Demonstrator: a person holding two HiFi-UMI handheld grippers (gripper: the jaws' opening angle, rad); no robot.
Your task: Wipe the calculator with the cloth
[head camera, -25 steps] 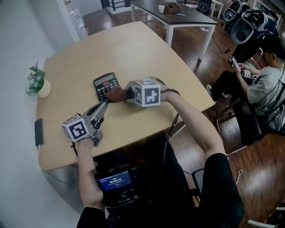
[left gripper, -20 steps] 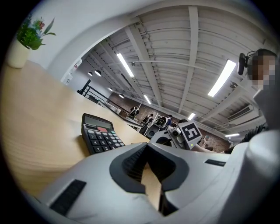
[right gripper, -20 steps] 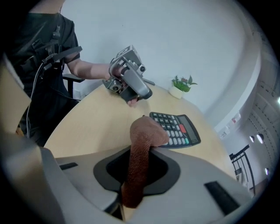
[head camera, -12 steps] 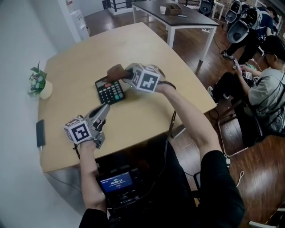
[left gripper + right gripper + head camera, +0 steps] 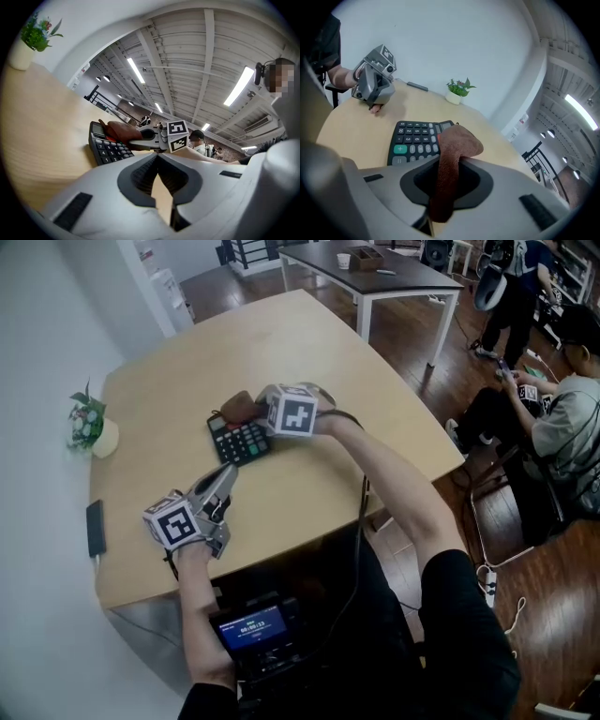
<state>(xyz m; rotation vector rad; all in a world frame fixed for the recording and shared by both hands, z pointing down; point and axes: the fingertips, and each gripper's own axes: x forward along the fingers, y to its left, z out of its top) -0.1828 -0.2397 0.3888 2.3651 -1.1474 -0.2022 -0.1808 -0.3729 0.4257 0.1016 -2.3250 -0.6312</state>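
The pale wooden bench (image 5: pixel 281 343) is carrying everything. The left gripper (image 5: pixel 228 476) is sitting low near the front edge, well apart from the work, its jaws together on nothing. The right gripper (image 5: pixel 251 412) is clamping the brown cloth (image 5: pixel 238 406) between its jaws and laying the free fold over the display end of the calculator (image 5: pixel 240 440), which is lying flat mid-bench. Wiping appears under way: the keypad is showing bare and probably remains to be done.
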